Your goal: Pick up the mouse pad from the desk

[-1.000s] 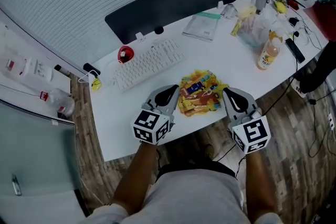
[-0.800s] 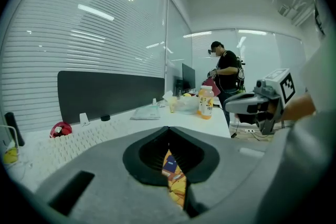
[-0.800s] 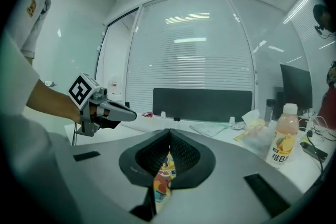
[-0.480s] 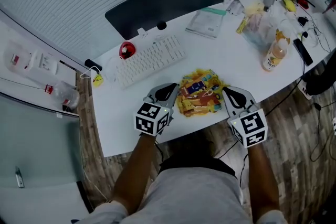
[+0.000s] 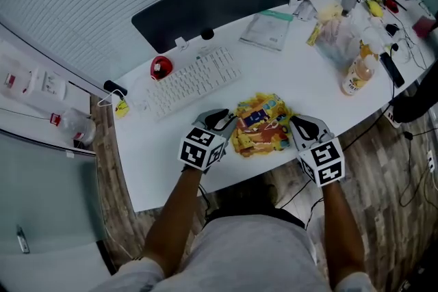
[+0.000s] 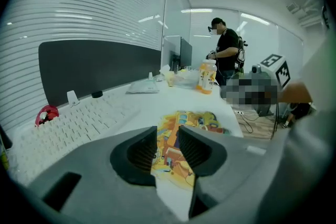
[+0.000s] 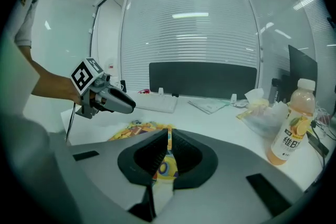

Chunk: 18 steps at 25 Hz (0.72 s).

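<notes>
Keyboard [image 5: 194, 78]: white, lying flat just beyond the left gripper [image 5: 220, 121]. Red object [image 5: 161, 68]: at the keyboard's left end, ahead and left of that gripper. Dark partition panel [image 5: 226, 0]: upright behind the keyboard. Clear packet [image 5: 267, 31]: flat, well beyond both grippers. Orange drink bottle [image 5: 354, 76]: upright, ahead and right of the right gripper [image 5: 299, 125]. Crumpled plastic bag [image 5: 335, 34]: just beyond the bottle.

The bare left forearm [image 5: 174, 208] and right forearm [image 5: 340, 222] reach forward, tilted down. The grey left claw [image 5: 222, 120] has just been opening its jaws, gripping nothing; the grey right claw [image 5: 301, 125] has its jaws pressed together.
</notes>
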### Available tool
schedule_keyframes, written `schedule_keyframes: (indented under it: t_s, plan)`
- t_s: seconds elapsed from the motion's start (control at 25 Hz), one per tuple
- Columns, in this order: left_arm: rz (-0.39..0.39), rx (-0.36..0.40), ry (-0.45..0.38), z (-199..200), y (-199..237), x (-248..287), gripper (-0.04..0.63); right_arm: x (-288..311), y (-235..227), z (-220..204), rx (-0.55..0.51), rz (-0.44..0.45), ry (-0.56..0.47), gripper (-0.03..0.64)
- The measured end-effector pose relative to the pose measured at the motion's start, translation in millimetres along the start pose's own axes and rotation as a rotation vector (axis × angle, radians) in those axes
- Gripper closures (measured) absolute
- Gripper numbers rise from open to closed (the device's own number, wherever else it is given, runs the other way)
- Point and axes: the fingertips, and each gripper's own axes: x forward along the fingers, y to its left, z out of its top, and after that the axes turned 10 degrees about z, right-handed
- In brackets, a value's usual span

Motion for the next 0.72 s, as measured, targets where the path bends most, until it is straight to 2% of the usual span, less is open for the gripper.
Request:
schedule_keyframes:
  t_s: [0.24, 0.32, 0.72]
  plan:
    - [-0.04, 0.019, 0.076, -16, 3, 13, 0.373, 12, -7, -18, 0.03, 0.011, 0.074, 0.592]
    - [-0.048, 0.025, 0.102, -22, 4, 17, 0.342, 16, -9, -23, 0.046, 0.024, 0.097, 0.485]
    - [-0.1, 0.056, 0.22, -44, 4, 29, 0.258, 32, -23, -47, 0.085, 0.019, 0.218, 0.365]
